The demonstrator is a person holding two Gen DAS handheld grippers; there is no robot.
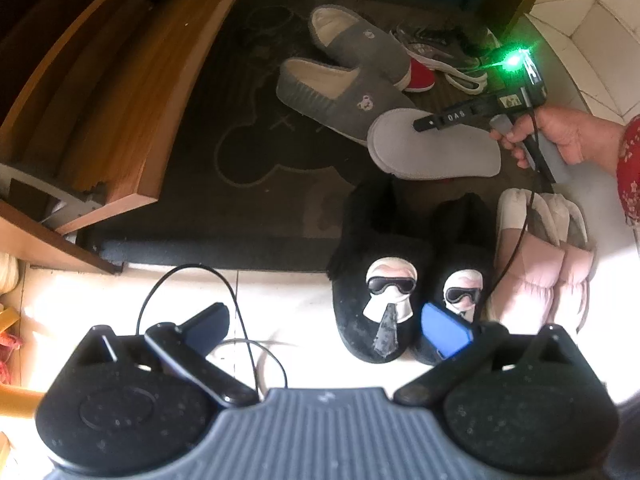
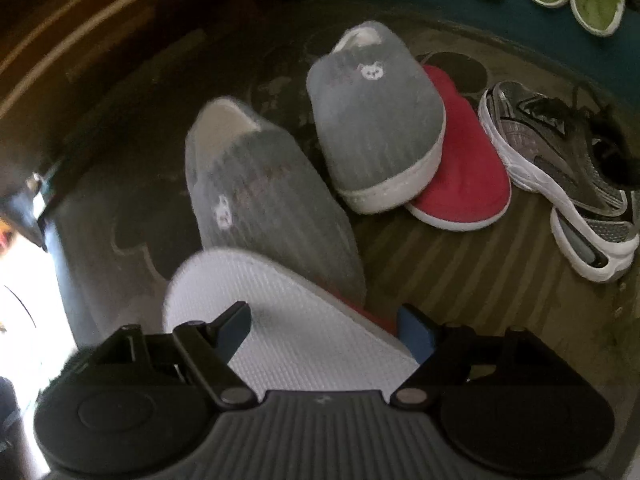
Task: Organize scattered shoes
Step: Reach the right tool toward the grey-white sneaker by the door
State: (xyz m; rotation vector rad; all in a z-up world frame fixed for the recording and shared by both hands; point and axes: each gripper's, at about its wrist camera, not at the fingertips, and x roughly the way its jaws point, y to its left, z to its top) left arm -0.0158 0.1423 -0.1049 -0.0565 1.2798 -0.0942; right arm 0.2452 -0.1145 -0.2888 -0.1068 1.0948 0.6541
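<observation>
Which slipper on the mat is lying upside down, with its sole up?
The red slipper under the right claw: its white sole faces up; both grey slippers sit upright.

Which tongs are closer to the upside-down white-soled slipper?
Right. The right tongs straddle the upturned slipper; the left tongs hang farther back over the black slippers.

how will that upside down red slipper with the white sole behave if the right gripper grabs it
The overturned slipper looks thin and flat, so probably light and bendy. Its textured sole likely resists slipping. It leans on a grey slipper, so it may slide off. The right gripper stands open around it.
</observation>
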